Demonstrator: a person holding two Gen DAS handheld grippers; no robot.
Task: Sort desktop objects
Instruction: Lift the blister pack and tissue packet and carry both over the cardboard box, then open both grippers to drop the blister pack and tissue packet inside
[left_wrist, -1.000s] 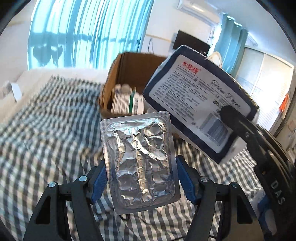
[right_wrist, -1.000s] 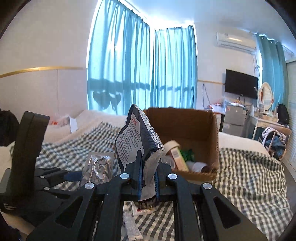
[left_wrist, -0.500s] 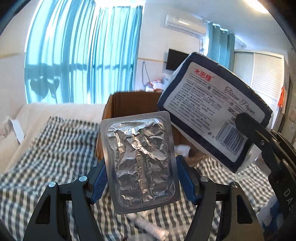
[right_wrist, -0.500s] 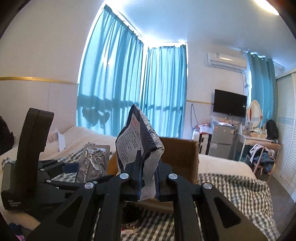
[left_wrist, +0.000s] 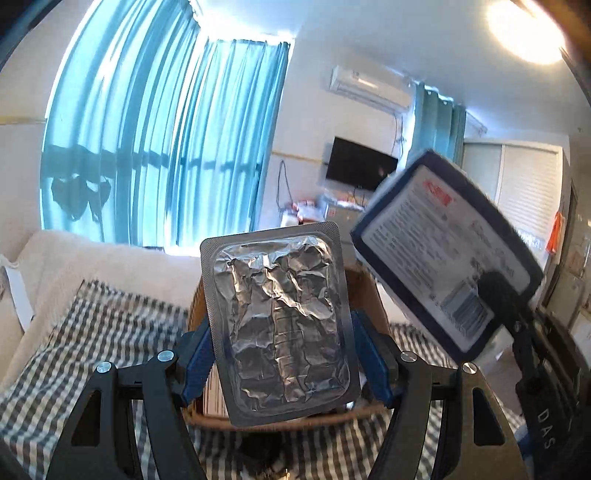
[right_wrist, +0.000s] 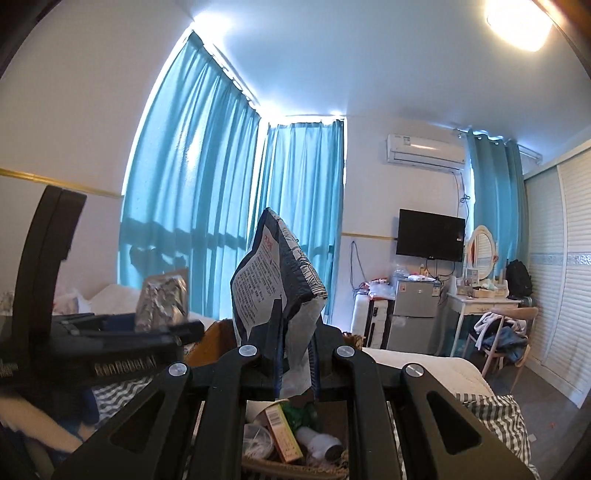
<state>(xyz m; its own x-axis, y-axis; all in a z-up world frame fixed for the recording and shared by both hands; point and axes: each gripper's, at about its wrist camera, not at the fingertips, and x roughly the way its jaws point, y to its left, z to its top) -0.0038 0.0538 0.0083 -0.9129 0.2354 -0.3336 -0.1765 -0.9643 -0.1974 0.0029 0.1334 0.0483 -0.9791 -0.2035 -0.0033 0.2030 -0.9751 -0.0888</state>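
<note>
**Foil tray and tissue pack held up over the cardboard box**

Left wrist view: the left gripper is seen with its blue pads clamped on the two long edges of a foil-sealed blister tray; the tray is held upright, its crinkled foil face turned to the camera, and it fills the middle of the frame; behind and below it, from about 7 to 4 o'clock, the rim of a cardboard box is partly hidden by the tray; a checked bedspread is spread at 8 o'clock; at 2 to 3 o'clock a dark-blue tissue pack is seen tilted and somewhat blurred, its white label facing the camera, gripped at its lower corner by a black finger of the right gripper.

Right wrist view: the right gripper is shown nearly closed, its jaws pinched on the thin lower edge of the tissue pack, which stands up toward 12 o'clock; directly below, at 6 o'clock, the open cardboard box is looked into, with a small carton, a white bottle and other items lying inside; at 9 o'clock the left gripper is seen side-on with the foil tray standing between its fingers; blue curtains are hung behind.
</note>
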